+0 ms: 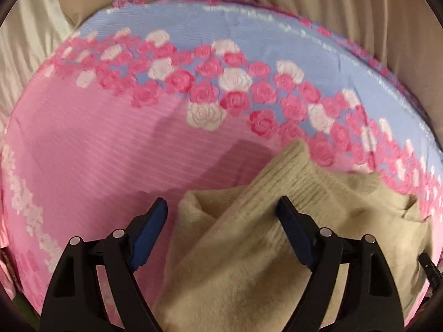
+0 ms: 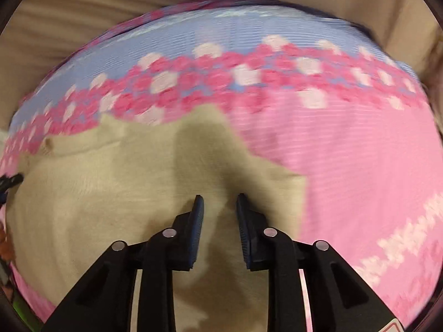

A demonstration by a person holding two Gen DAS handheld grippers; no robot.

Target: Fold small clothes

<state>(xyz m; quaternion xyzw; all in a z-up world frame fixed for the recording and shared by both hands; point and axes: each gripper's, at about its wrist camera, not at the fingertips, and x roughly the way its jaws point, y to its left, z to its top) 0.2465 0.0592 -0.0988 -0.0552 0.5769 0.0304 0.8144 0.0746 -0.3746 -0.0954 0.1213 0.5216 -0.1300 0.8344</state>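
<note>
Lying rumpled on a ribbed pink-and-blue rose-patterned mat [image 1: 83, 152], a fuzzy beige knit garment [image 1: 235, 249] is spreading toward five o'clock. The left gripper [image 1: 223, 207] is gaping wide over it; the right gripper [image 2: 220, 202] is hovering narrowly parted, grasping nothing.

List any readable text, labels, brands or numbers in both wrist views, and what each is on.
None readable.
Beige sweater: no tag or print visible.
Floral pink-and-blue cover: rose pattern only, no lettering.
Left gripper and right gripper: no markings visible.
Red-edged sticker, right wrist view's bottom edge: cut off, unreadable.
</note>
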